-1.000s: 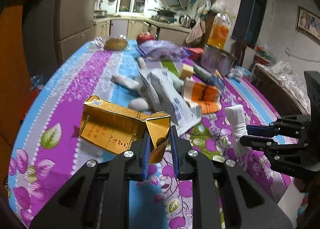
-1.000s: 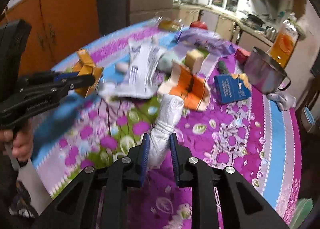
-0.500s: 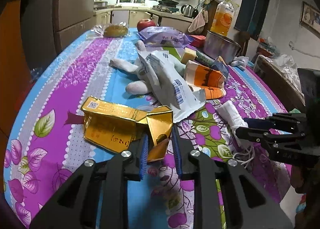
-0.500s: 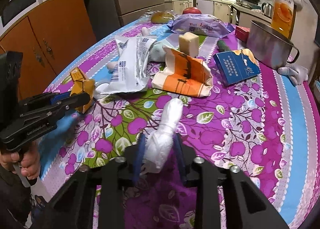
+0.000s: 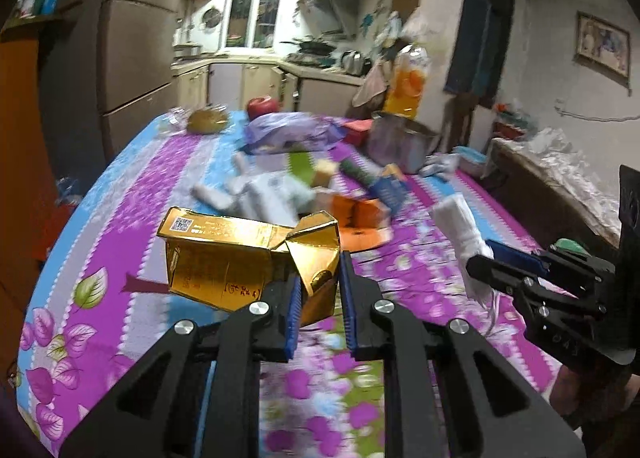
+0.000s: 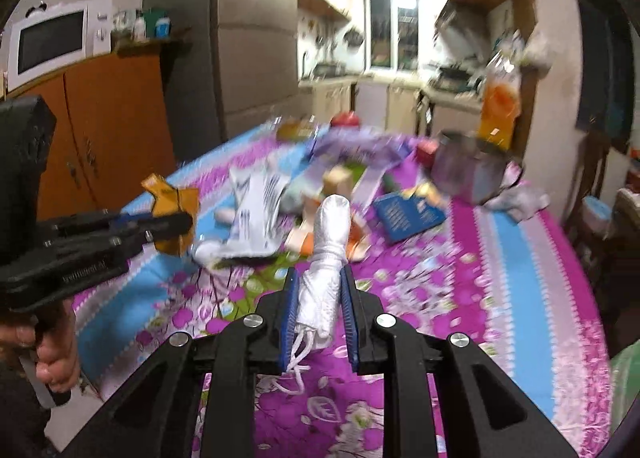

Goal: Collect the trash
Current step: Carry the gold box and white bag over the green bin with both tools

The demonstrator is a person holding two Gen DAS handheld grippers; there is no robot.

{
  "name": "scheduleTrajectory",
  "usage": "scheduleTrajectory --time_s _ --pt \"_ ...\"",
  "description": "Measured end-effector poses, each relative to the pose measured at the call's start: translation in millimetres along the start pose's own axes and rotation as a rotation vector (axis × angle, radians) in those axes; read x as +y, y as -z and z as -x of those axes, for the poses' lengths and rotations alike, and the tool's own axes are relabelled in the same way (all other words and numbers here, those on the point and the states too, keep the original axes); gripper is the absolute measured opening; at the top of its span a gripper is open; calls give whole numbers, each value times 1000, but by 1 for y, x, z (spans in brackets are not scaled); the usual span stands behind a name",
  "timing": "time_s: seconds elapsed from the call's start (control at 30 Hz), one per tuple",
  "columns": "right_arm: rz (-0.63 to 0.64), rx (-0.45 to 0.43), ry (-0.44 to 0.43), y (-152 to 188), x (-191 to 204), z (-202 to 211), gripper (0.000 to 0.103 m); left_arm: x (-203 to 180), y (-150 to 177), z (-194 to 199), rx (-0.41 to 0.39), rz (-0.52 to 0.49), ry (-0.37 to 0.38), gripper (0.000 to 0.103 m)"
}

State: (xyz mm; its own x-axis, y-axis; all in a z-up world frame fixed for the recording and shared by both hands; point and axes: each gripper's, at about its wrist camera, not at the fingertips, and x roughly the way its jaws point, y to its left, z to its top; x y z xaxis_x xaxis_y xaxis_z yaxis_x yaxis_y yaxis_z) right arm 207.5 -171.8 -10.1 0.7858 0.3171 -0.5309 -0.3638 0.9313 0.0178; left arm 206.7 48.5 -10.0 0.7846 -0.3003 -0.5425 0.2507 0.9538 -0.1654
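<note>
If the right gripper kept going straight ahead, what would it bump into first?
Probably the orange packet just beyond the white bundle that the closing right gripper holds; depth is unclear.

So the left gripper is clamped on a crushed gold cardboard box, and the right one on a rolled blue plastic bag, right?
Not quite. The right gripper holds a rolled white plastic bag, not a blue one, as the right wrist view shows. The left gripper is indeed clamped on the crushed gold cardboard box.
</note>
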Motion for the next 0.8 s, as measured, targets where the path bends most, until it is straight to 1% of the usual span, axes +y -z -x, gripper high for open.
scheduleTrajectory --time_s 0.1,0.23,0.47,0.8 --pt "6 -49 19 -5 -4 22 22 -14 -4 5 -19 -12 41 16" --pt "18 -88 46 -8 -5 43 22 -29 -8 8 -38 -23 81 16" --pt "10 -143 118 -4 -18 73 22 -56 -15 11 -68 -45 113 16" --pt "-20 -197 204 -2 -44 110 22 -108 -28 14 -104 -93 176 16"
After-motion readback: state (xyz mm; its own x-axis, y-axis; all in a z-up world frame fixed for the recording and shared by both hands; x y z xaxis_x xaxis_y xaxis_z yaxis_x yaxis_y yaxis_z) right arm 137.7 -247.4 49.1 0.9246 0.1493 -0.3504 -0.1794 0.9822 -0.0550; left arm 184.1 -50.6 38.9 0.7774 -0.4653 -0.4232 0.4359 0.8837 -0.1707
